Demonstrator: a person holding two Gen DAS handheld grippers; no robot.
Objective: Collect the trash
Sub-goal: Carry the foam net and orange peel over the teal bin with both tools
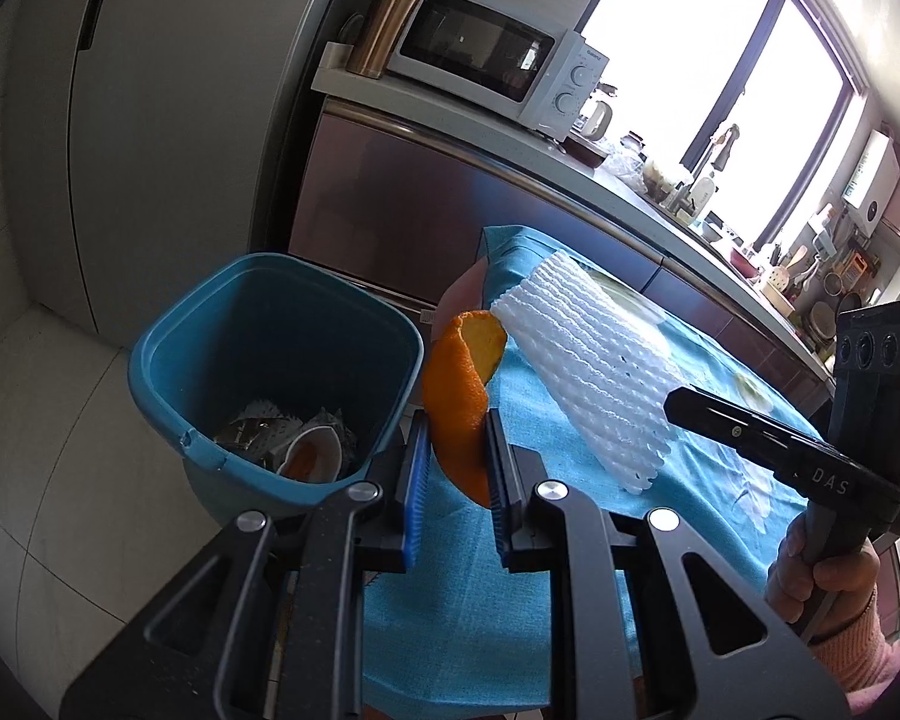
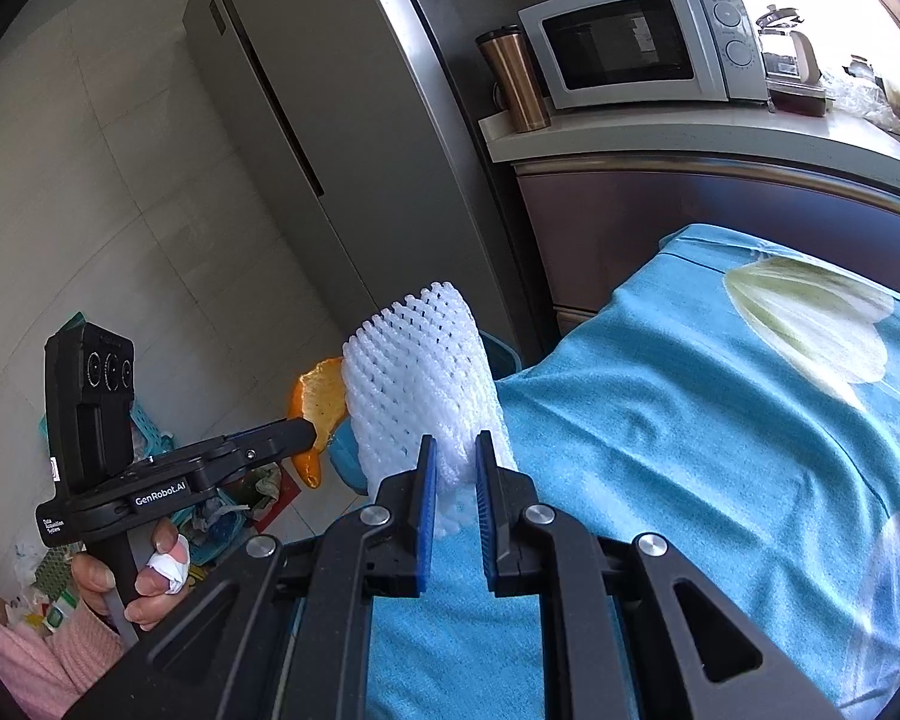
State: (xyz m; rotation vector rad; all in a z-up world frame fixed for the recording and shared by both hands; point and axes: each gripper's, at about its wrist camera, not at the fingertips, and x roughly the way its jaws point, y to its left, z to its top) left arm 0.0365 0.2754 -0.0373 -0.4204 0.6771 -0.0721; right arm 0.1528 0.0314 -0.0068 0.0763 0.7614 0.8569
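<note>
Left wrist view: the left gripper (image 1: 457, 456) pinches a curled orange peel (image 1: 459, 396) between its blue pads, the peel standing upright and rising above the fingertips. Just beside it on the left stands a teal trash bin (image 1: 168, 360), open at the top, with scraps of foam net and another piece of peel lying at the bottom. The peel hangs near the bin's right rim, not over the opening. To the right, a table under a blue tablecloth (image 1: 570, 528) carries the view; above it the right gripper (image 1: 675, 405) reaches in from the right, held by a hand (image 1: 816, 576) in a pink sleeve, and grips one end of a white foam fruit net (image 1: 594, 360). A microwave (image 1: 486, 60) sits on the counter behind.

Right wrist view: the right gripper (image 2: 453, 468) is clamped on the white foam fruit net (image 2: 420, 378), whose lower end is squeezed between the blue pads while the rest fans upward. To the left, the left gripper (image 2: 306, 435) holds the orange peel (image 2: 321, 402), which touches the net's left edge. A hand (image 2: 132, 576) with a bandaged finger grips its handle. The blue tablecloth (image 2: 690, 450), printed with a pale flower, fills the right side.
</note>
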